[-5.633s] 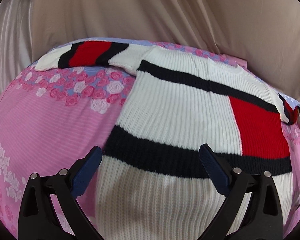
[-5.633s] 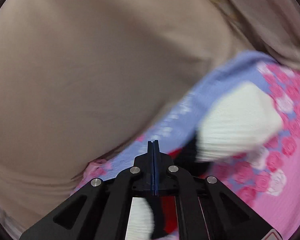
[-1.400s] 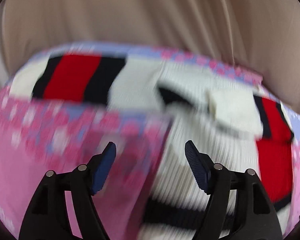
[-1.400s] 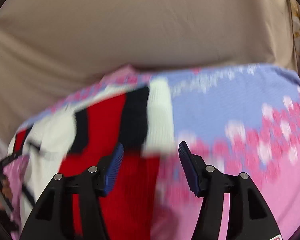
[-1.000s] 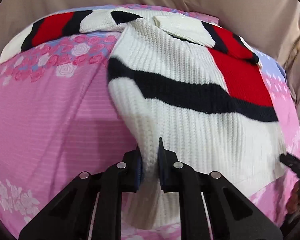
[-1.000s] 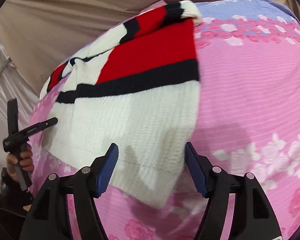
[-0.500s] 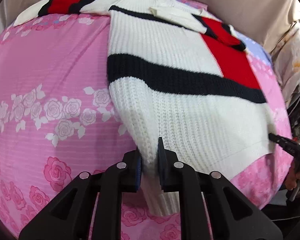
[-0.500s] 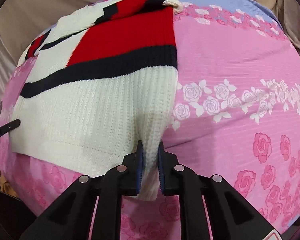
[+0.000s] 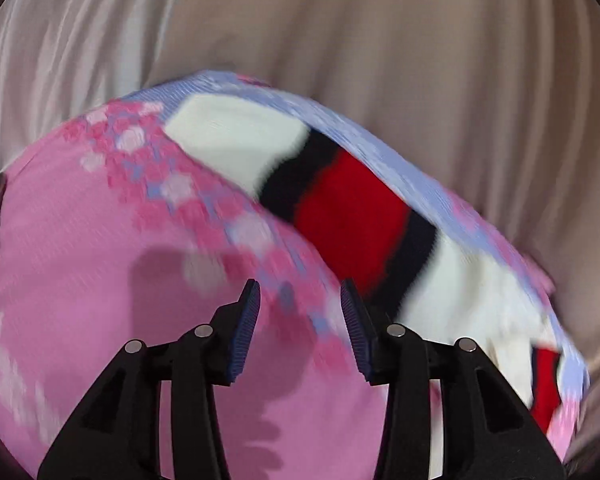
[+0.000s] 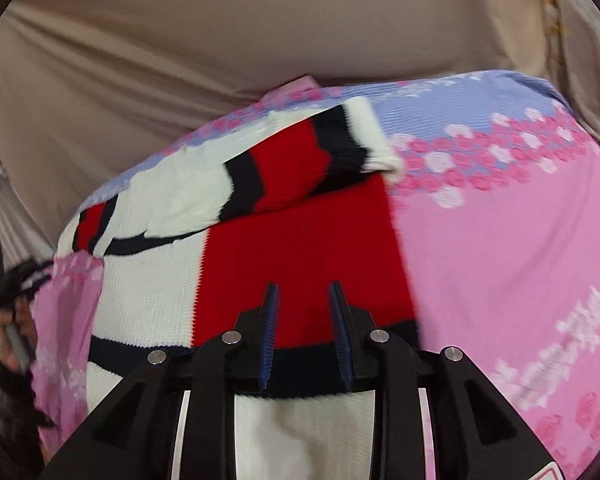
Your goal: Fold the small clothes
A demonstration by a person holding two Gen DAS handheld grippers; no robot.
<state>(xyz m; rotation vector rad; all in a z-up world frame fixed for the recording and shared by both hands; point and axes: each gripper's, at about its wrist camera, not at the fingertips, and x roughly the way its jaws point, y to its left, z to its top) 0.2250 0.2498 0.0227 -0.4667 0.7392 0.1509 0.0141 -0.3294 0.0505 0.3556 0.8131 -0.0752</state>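
1. Sweater [image 10: 300,240]: white knit with black bands and red blocks, lying on the pink floral bedsheet [image 10: 500,248].
2. Right sleeve [image 10: 312,164]: laid inward across the chest, so one sleeve fold appears done.
3. Left sleeve [image 9: 340,204]: extended flat towards the sheet's far edge, not yet folded in; the body fold also appears to remain.
4. Left hand-held gripper [image 9: 300,312]: jaws parted, empty, over bare sheet beside the left sleeve.
5. Right hand-held gripper [image 10: 303,312]: jaws slightly apart, gripping nothing, above the red block.
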